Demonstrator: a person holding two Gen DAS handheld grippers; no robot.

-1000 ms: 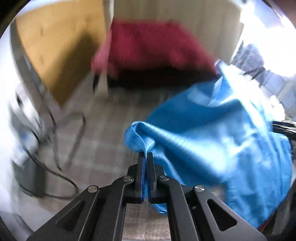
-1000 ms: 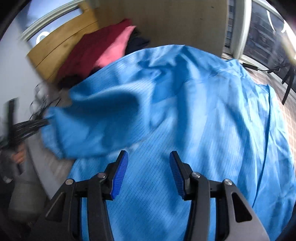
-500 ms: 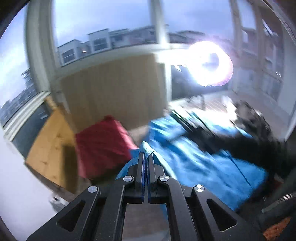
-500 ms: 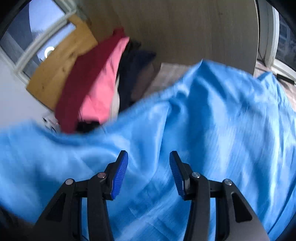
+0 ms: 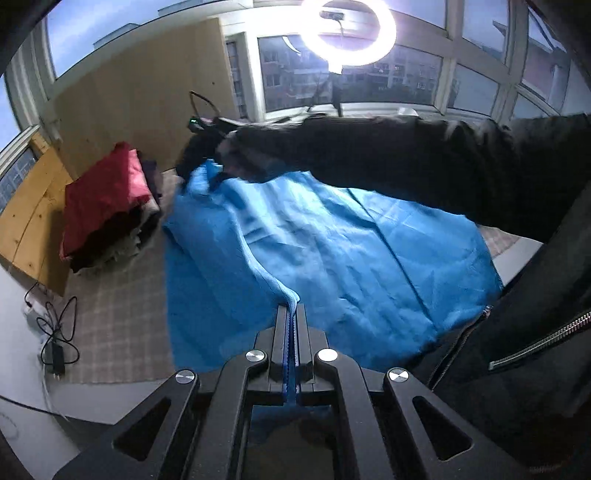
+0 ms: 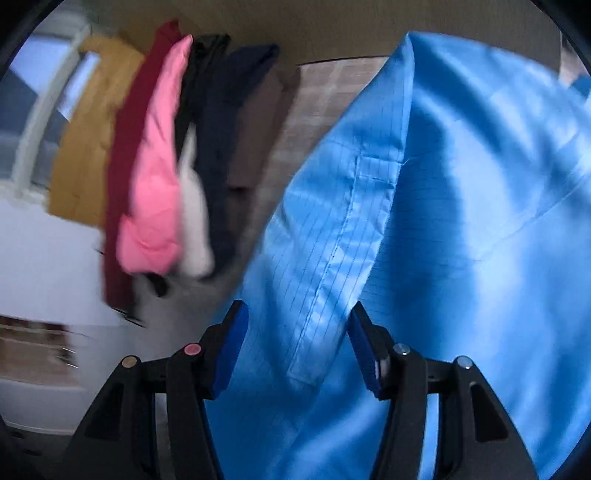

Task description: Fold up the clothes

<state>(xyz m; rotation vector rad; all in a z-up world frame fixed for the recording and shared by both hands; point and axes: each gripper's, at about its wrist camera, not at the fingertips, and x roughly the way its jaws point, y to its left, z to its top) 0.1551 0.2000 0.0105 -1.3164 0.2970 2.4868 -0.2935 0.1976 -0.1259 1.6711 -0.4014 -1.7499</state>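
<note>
A bright blue garment [image 5: 325,251] lies spread over the checked tabletop [image 5: 114,317]. My left gripper [image 5: 291,314] is shut on a raised fold of it, pulling a ridge up from the cloth. In the right wrist view the blue garment [image 6: 424,206] fills the right half, with a stitched seam running between the fingers. My right gripper [image 6: 295,325] hovers over that seam with its jaws opening and the pads clear of the cloth. A person's dark sleeve [image 5: 388,155] reaches across the far edge of the garment in the left wrist view.
A stack of folded clothes [image 5: 107,199], red on top, sits at the far left of the table; the right wrist view shows the stack [image 6: 155,177] with pink, white and navy layers. Cables and a charger [image 5: 55,347] lie left of the table. A ring light [image 5: 347,33] glares by the windows.
My left gripper swung up and back with the blue fold in its grip, so the whole garment now shows spread out. My right gripper moved toward the garment's edge and its jaws widened.
</note>
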